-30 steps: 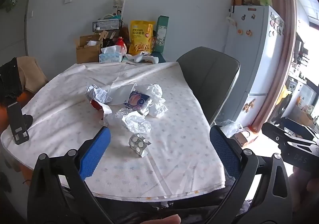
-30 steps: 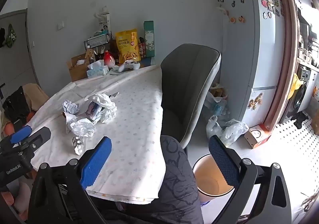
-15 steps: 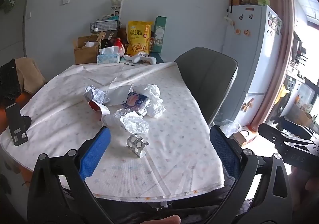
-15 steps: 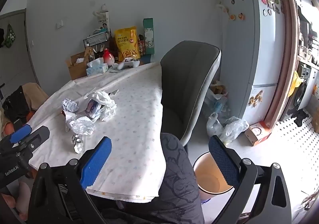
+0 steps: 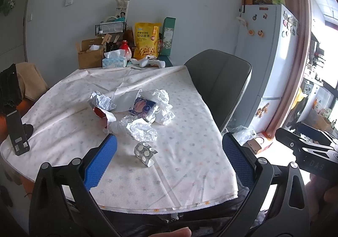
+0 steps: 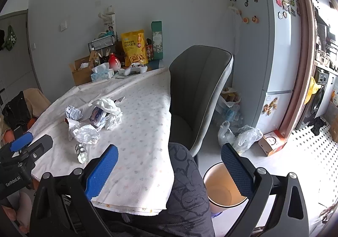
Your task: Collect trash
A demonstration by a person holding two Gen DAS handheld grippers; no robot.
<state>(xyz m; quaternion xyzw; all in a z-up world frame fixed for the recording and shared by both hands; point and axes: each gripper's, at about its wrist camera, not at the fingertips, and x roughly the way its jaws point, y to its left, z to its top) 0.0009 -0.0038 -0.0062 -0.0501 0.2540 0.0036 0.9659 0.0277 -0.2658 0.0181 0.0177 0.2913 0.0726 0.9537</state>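
Observation:
A pile of trash lies mid-table: crumpled foil wrapper [image 5: 101, 100], blue snack packet [image 5: 143, 106], white crumpled tissue [image 5: 161, 102], clear crushed plastic [image 5: 140, 130], and a blister pack [image 5: 144, 152] nearest me. The pile also shows in the right wrist view [image 6: 95, 116]. My left gripper [image 5: 168, 150] is open and empty, held above the table's near edge, short of the blister pack. My right gripper [image 6: 169, 161] is open and empty, to the right of the table over my knee. An empty waste bin [image 6: 224, 188] stands on the floor under it.
A grey chair [image 5: 219, 83] stands at the table's right side. Boxes, a tissue box [image 5: 115, 60] and a yellow snack bag [image 5: 146, 39] crowd the far end. A fridge [image 6: 272, 51] and plastic bags [image 6: 240, 135] are on the right. A black phone stand [image 5: 18, 131] sits at the left edge.
Both grippers have drifted slightly; the view of the table has shifted a little. Both stay open and empty.

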